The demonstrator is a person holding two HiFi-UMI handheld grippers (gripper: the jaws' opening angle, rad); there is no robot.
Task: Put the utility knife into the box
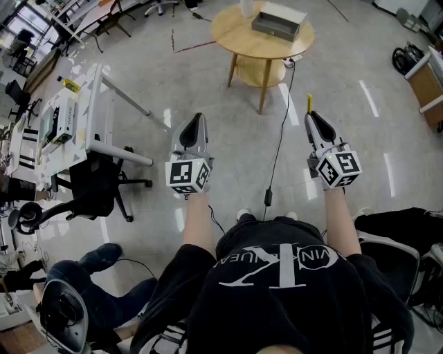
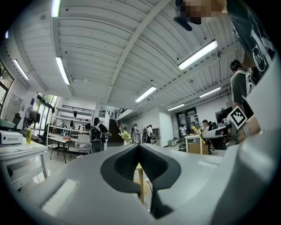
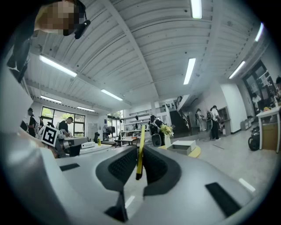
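Left gripper (image 1: 197, 119) and right gripper (image 1: 311, 116) were raised, well short of the round table (image 1: 228, 31) carrying the grey box (image 1: 279, 22). Left was closed on nothing. Right was clamped on the yellow utility knife (image 3: 140, 147), which stood upright. Advised: keep the grip firm, approach, centre the knife over the box, lower, then release.

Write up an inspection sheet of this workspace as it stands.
Surface: round wooden table ahead, on grey floor.
Job's things: yellow utility knife in the right gripper; grey box on the table.
Clutter: white vase beside the box.
Grippers: left gripper jaws together, empty; right gripper jaws shut on the utility knife.
Cables: black cable across the floor from the table.
Surroundings: white desk, office chair and a seated person at left.
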